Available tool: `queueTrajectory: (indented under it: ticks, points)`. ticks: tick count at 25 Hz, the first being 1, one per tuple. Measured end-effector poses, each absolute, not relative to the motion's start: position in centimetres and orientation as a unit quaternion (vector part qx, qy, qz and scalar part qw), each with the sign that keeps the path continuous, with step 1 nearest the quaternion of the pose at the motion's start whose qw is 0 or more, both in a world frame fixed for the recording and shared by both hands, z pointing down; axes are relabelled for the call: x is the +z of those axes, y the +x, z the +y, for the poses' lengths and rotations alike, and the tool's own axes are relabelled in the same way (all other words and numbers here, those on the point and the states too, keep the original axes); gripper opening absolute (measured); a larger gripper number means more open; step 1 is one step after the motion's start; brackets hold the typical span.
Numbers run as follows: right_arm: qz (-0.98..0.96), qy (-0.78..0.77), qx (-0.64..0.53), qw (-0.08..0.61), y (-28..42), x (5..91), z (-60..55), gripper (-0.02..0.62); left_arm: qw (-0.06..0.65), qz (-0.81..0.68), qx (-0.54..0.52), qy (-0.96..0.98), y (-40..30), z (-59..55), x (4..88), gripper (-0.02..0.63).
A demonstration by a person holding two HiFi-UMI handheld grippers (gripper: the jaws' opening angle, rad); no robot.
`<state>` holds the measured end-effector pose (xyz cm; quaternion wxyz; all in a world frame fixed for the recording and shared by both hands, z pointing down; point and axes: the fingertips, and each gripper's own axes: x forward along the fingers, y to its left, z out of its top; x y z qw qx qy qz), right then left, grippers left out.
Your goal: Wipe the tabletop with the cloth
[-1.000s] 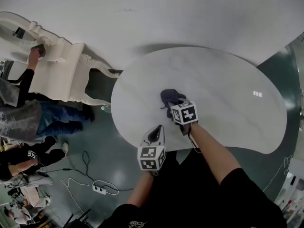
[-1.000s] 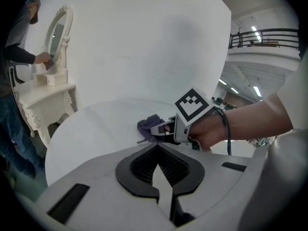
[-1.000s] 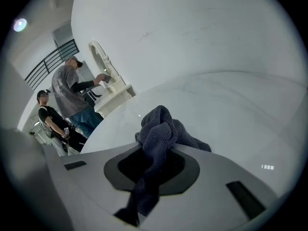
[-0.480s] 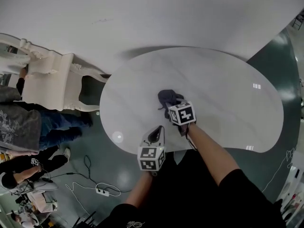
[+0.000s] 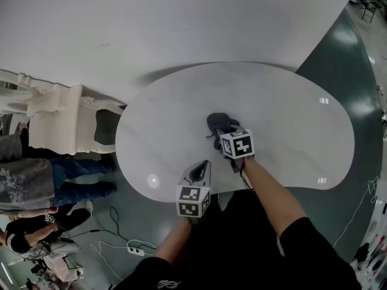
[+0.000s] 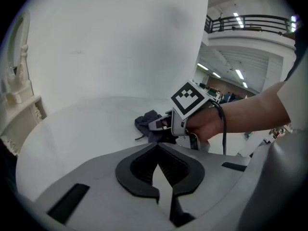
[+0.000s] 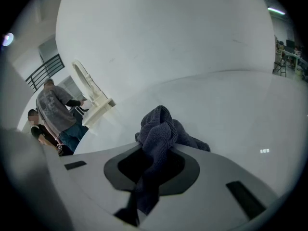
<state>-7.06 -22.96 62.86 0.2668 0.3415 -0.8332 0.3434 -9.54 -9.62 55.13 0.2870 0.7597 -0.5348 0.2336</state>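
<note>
- View has swung: white dresser (image 5: pixel 57 116) and bystander (image 5: pixel 27 177) now sit nearer the left edge, and more green floor (image 5: pixel 341 47) shows top right
- Bystander's arm that reached to the dresser is no longer seen
- Right gripper (image 5: pixel 222 132) and cloth (image 5: pixel 217 123) now farther from the table (image 5: pixel 284 113) left end

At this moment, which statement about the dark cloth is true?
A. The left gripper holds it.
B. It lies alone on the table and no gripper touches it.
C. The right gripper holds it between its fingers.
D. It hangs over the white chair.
C: in the right gripper view the cloth runs between the closed fingers of the right gripper, while the left gripper holds nothing.
</note>
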Motion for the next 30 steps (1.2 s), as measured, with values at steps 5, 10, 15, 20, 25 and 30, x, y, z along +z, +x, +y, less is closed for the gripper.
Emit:
queueTrajectory:
  ticks: [5, 10, 15, 20, 25, 30]
  points:
    - [-0.819, 0.375, 0.359, 0.245, -1.6, 63.0, -24.6, 0.049, 0.273, -0.507, 0.251, 0.778, -5.8, -11.1, 55.2, 0.008]
    - [-0.805, 0.405, 0.367, 0.233, 4.5, 63.1, -26.2, 0.049, 0.264, -0.475, 0.263, 0.797, -1.0, -12.7, 55.4, 0.008]
    - [-0.791, 0.429, 0.378, 0.218, 10.6, 63.3, -27.2, 0.049, 0.257, -0.448, 0.272, 0.812, 3.9, -14.2, 55.5, 0.008]
    - [-0.777, 0.456, 0.374, 0.218, 17.5, 63.3, -27.8, 0.049, 0.249, -0.426, 0.277, 0.825, 8.5, -15.2, 55.3, 0.008]
    - [-0.762, 0.481, 0.375, 0.218, 24.5, 63.5, -27.8, 0.049, 0.245, -0.411, 0.280, 0.833, 12.5, -16.0, 55.2, 0.008]
    - [-0.741, 0.510, 0.386, 0.207, 30.8, 63.7, -27.5, 0.049, 0.237, -0.393, 0.286, 0.841, 16.0, -16.3, 55.2, 0.008]
